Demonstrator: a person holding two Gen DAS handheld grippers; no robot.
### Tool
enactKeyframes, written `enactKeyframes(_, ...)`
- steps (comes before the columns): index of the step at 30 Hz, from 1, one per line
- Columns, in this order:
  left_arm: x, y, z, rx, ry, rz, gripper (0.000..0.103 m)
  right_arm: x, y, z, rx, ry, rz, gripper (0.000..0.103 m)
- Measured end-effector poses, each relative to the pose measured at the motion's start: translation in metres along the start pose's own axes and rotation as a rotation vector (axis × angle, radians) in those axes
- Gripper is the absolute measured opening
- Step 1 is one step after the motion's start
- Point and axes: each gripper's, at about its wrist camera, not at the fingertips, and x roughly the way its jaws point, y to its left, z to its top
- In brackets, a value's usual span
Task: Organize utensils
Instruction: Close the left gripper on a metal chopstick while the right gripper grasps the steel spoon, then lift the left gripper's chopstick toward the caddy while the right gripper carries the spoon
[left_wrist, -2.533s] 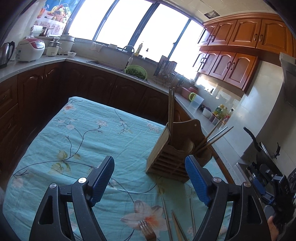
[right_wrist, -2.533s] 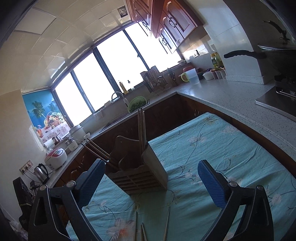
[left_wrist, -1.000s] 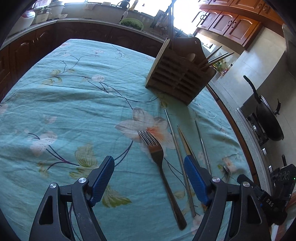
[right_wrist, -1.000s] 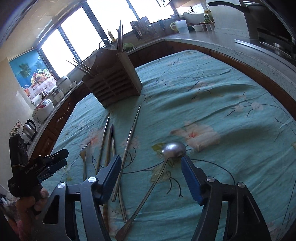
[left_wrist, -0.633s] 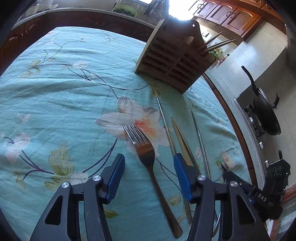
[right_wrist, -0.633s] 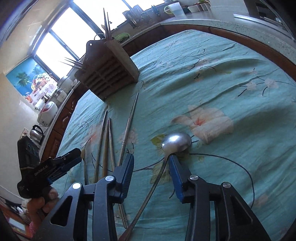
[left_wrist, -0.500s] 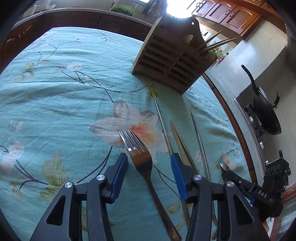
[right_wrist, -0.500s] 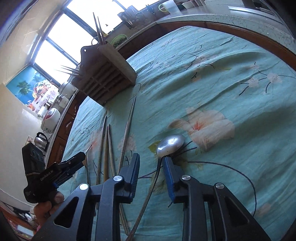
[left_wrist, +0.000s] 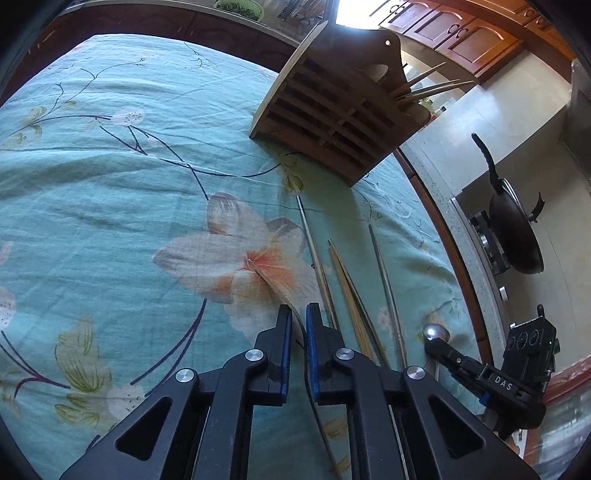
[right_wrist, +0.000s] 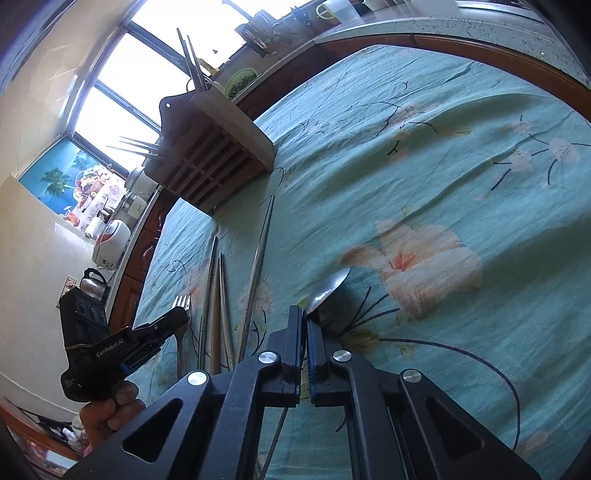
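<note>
- Two grippers are each clamped on a utensil above a table covered with a teal floral tablecloth (left_wrist: 110, 192).
- Left gripper (left_wrist: 298, 314) has its blue pads pressed onto the neck of a fork (left_wrist: 271, 282), which is turned on edge, tines pointing forward over a printed flower.
- Right gripper (right_wrist: 303, 317) is pinched on the stem of a spoon (right_wrist: 328, 288), just behind its bowl, which is tilted up off the cloth.
- Between the two utensils lie loose chopsticks (left_wrist: 347, 284), metal and wooden, roughly parallel on the cloth.
- Beyond them stands a slatted wooden utensil holder (left_wrist: 332, 122), with more chopsticks sticking out of its compartments.
- On the stove beside the table sits a black pan (left_wrist: 517, 229).
</note>
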Motion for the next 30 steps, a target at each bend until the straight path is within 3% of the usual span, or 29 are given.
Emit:
enactKeyframes(20, -0.114, -0.014, -0.007, 0.051, -0.252, -0.071, 0.001, -0.057, 0.083, 0.024, -0.248, -0.219, -0.017, 0.002)
enactKeyframes(30, -0.141, -0.011, -0.015, 0.044, -0.308, -0.071, 0.001, -0.072, 0.098, 0.031, -0.304, -0.282, -0.021, 0.002)
